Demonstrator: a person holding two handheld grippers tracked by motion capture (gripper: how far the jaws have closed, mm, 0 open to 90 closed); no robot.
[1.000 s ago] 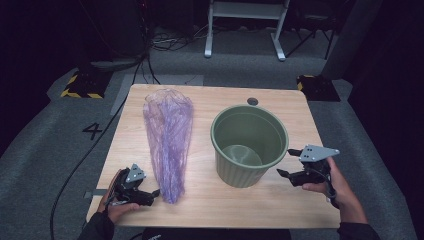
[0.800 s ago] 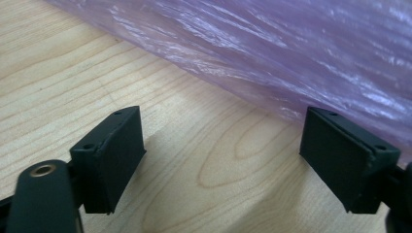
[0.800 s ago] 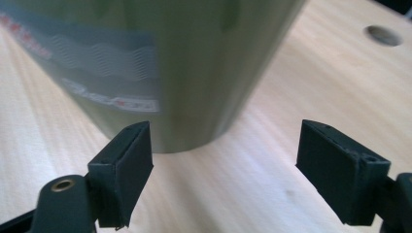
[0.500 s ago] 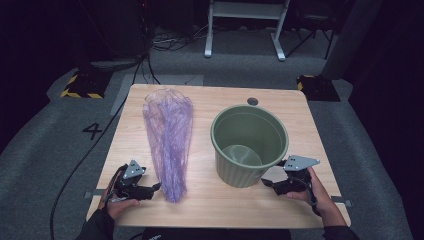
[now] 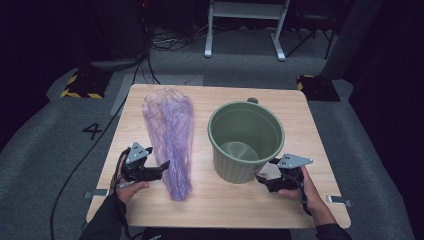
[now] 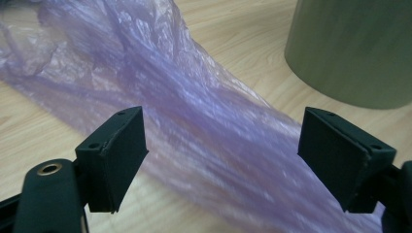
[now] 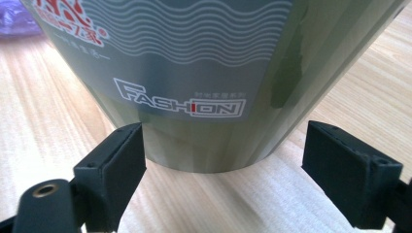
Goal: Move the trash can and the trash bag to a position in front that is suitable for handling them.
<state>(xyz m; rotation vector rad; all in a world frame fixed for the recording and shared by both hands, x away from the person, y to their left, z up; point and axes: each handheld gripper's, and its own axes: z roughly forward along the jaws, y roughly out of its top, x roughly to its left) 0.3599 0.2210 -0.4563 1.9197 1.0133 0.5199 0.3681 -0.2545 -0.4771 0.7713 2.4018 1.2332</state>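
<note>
A long crumpled purple plastic bag (image 5: pixel 172 135) lies lengthwise on the left half of the wooden table (image 5: pixel 225 210). A green plastic bin (image 5: pixel 240 167) stands upright right of it. My left gripper (image 5: pixel 161 168) hovers at the bag's near left side. Its jaws are wide, have just been closing a little, and press on nothing. In the left gripper view (image 6: pixel 221 155) the bag (image 6: pixel 194 97) lies between and beyond the jaws. My right gripper (image 5: pixel 265 175) is low at the bin's near right base, and its jaws have just been opening. In the right gripper view (image 7: pixel 223 165) they flank the labelled bin (image 7: pixel 194 63) without touching it.
A small dark round thing (image 5: pixel 252 100) sits at the table's far edge behind the bin. Beyond the table stand a white metal frame (image 5: pixel 245 25), loose cables and two yellow-and-black blocks (image 5: pixel 80 85) (image 5: pixel 315 85) on the grey floor.
My left gripper has risen and moved in toward the bag. My right gripper has come down and in toward the base of the bin.
</note>
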